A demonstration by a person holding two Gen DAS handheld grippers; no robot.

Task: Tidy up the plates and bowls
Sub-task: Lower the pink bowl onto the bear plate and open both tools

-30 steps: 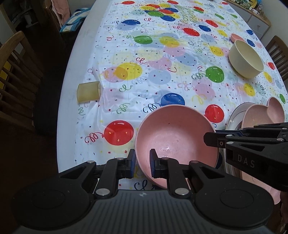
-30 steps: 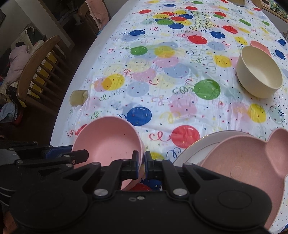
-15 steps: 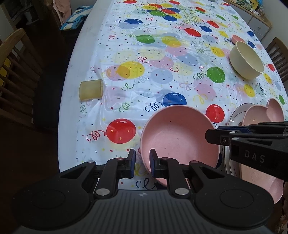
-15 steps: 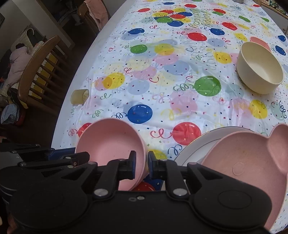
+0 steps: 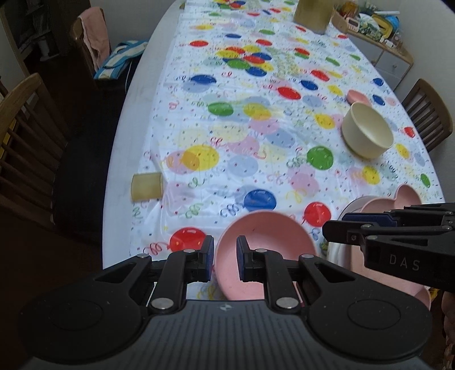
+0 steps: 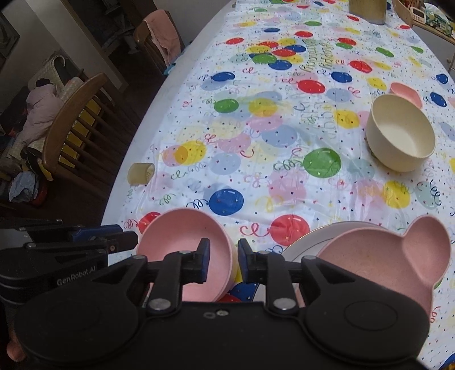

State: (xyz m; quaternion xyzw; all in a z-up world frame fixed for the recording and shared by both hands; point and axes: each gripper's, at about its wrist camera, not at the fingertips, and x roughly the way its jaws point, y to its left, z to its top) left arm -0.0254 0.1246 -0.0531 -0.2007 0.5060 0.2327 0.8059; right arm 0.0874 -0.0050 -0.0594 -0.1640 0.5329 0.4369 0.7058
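Observation:
A pink bowl (image 5: pixel 264 244) sits at the near table edge; it also shows in the right wrist view (image 6: pixel 184 244). My left gripper (image 5: pixel 225 257) straddles its left rim, jaws slightly apart. My right gripper (image 6: pixel 223 263) straddles its right rim, also slightly apart. A pink bear-shaped plate (image 6: pixel 398 256) lies on a white plate (image 6: pixel 310 236) to the right. A cream bowl (image 6: pixel 401 133) stands farther right, with a small pink dish (image 6: pixel 406 92) behind it.
A yellow cup (image 5: pixel 146 186) lies on its side near the left table edge. Wooden chairs (image 6: pixel 76 128) stand along the left side and one at the right (image 5: pixel 429 113). A tan container (image 5: pixel 312 12) stands at the far end.
Both grippers have risen and pulled back, so more of the table shows. The right gripper's jaws have opened wider around the pink bowl's rim.

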